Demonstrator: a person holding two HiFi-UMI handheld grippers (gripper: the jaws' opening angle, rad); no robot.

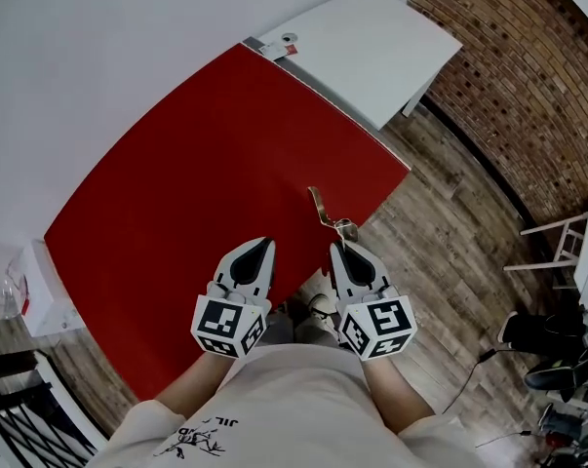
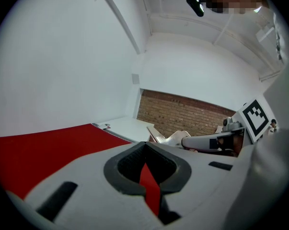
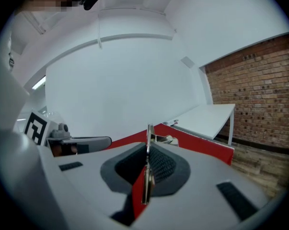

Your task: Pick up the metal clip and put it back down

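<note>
A thin metal clip [image 1: 322, 209] sticks out ahead of my right gripper [image 1: 344, 245], which is shut on its near end and holds it in the air over the near right edge of the red table [image 1: 196, 164]. In the right gripper view the clip [image 3: 148, 140] stands on edge between the dark pads [image 3: 161, 164], its far end reaching past the tips. My left gripper [image 1: 266, 245] hovers beside it to the left, shut with nothing in it [image 2: 144, 164]. From the left gripper view, the right gripper [image 2: 206, 140] and the clip [image 2: 153, 133] show on the right.
A white table [image 1: 372, 47] adjoins the red one at the far right, with a small object [image 1: 286, 43] near its corner. Wooden floor [image 1: 440, 242] and a brick wall [image 1: 508, 76] lie to the right. A white chair [image 1: 567, 242] and cables stand at the right edge.
</note>
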